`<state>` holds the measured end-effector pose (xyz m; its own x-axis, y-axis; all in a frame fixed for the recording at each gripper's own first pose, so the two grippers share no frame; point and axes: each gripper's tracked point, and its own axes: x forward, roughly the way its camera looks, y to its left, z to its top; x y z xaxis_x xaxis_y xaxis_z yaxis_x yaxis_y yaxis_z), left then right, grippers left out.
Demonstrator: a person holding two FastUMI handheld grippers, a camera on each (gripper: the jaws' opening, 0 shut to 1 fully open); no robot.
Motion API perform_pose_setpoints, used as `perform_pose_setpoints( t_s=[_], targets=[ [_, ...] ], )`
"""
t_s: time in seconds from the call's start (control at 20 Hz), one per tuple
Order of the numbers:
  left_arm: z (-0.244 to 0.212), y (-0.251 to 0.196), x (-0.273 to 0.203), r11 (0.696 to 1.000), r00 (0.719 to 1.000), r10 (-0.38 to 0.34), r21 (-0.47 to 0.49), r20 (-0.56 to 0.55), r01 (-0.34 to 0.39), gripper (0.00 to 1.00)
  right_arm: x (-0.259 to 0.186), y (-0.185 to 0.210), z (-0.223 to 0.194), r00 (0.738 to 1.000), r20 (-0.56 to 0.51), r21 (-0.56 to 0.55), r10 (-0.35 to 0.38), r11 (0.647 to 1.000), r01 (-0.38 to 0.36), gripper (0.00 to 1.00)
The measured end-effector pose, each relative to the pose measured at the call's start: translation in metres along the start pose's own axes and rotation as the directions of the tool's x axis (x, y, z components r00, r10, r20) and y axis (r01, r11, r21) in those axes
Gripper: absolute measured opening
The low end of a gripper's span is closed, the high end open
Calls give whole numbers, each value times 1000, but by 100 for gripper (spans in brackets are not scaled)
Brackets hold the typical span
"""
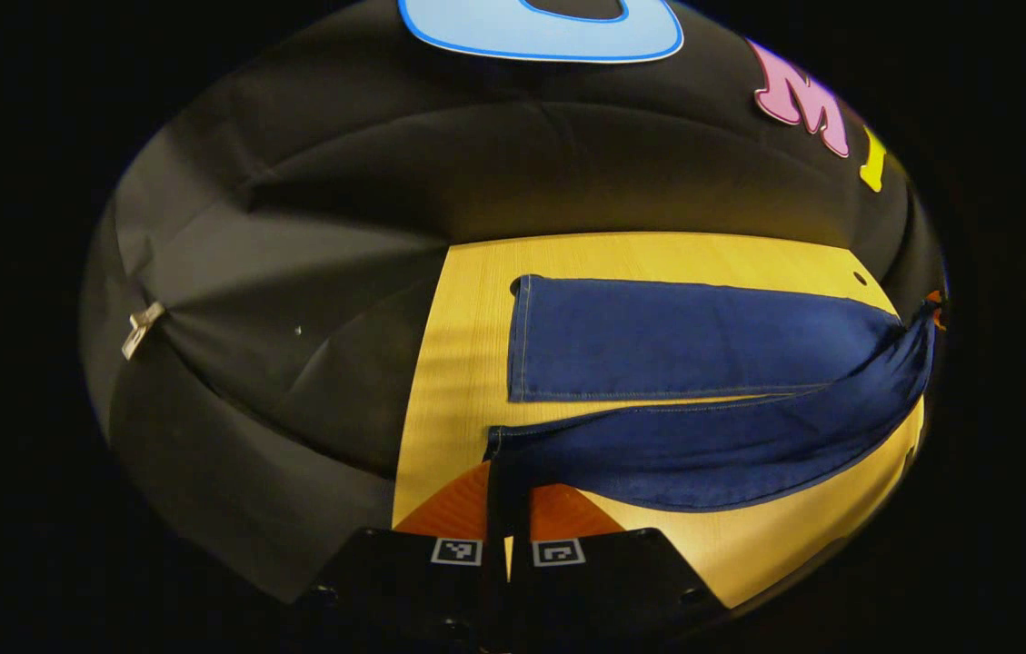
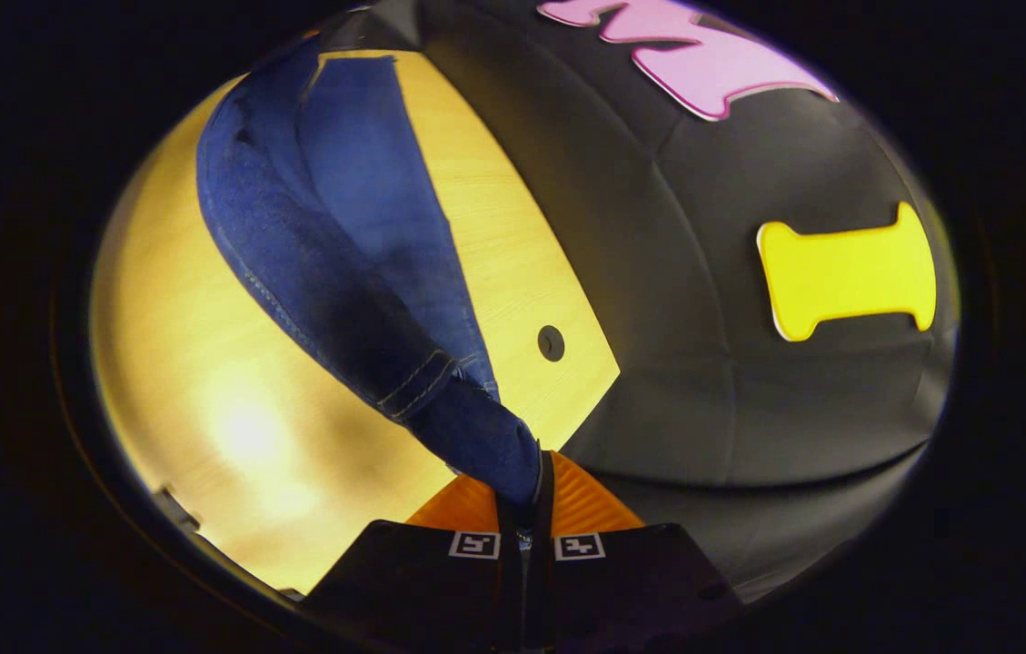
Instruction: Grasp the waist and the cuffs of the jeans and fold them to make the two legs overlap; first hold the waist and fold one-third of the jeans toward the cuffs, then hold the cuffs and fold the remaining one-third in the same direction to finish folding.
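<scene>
Jeans (image 1: 685, 341) of soft dark denim sag above the yellow wooden bench (image 1: 467, 300), each end pinched by left tongs (image 1: 509, 509) and right tongs (image 2: 526, 513).

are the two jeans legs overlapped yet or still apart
Still apart: one leg lies flat on the table; the other leg hangs lifted between the left gripper and right gripper.

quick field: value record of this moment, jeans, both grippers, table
jeans: dark blue denim, one leg flat on the table, the other leg lifted and sagging between the two grippers
left gripper: shut on the cuff end of the lifted leg
right gripper: shut on the waist end, denim bunched between its fingers
table: yellow wood grain, small round hole near one corner
fold stage: legs not yet overlapped, lifted leg hangs beside the flat one
backdrop: black cloth wall behind the table
</scene>
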<state>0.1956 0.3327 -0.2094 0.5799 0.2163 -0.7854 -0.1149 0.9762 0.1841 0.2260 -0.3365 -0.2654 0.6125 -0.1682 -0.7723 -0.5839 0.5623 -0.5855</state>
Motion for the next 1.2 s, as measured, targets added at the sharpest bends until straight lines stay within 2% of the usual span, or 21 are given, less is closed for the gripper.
perform_pose_setpoints(
  t_s=[0.15,0.2,0.3,0.5,0.6,0.7,0.75,0.8,0.85,0.95,1.0,1.05,1.2],
  targets=[
    [22,-5,24,1000,998,-10,-10,-58,9,6,28,-8,5,996,-63,139,64,989,-55,7],
    [29,2,38,1000,998,-2,-2,-68,2,10,38,-9,6,993,-88,186,82,981,-65,7],
    [42,2,52,1000,995,16,-4,-97,-17,6,59,-13,3,982,-147,287,121,955,-75,7],
    [72,4,83,986,991,13,-164,-129,-34,8,76,-15,10,949,-225,529,220,845,-71,7],
    [75,4,91,987,990,45,-144,-137,-65,16,71,-14,20,934,-236,585,267,807,-82,8],
    [84,0,91,991,989,72,-102,-132,-86,24,68,-14,26,932,-238,613,275,787,-76,14],
    [91,-2,85,991,990,82,-92,-116,-93,40,73,-20,24,938,-246,607,245,793,-49,14],
    [97,0,83,990,991,101,-90,-88,-109,44,68,-27,29,945,-238,609,226,792,-36,23],
    [109,1,77,989,992,112,-89,-59,-117,62,66,-31,25,951,-236,610,200,793,-15,45],
    [111,10,76,985,989,148,-90,-11,-149,98,57,-39,27,966,-188,668,180,744,-9,89],
    [113,15,67,982,986,167,-98,19,-164,99,51,-44,29,974,-160,709,161,705,-1,88],
    [117,18,54,978,982,184,-108,47,-178,99,36,-48,29,982,-127,757,137,654,7,100],
    [121,23,6,968,963,237,-120,130,-222,98,5,-54,19,995,-81,880,62,473,42,98]
  ],
)
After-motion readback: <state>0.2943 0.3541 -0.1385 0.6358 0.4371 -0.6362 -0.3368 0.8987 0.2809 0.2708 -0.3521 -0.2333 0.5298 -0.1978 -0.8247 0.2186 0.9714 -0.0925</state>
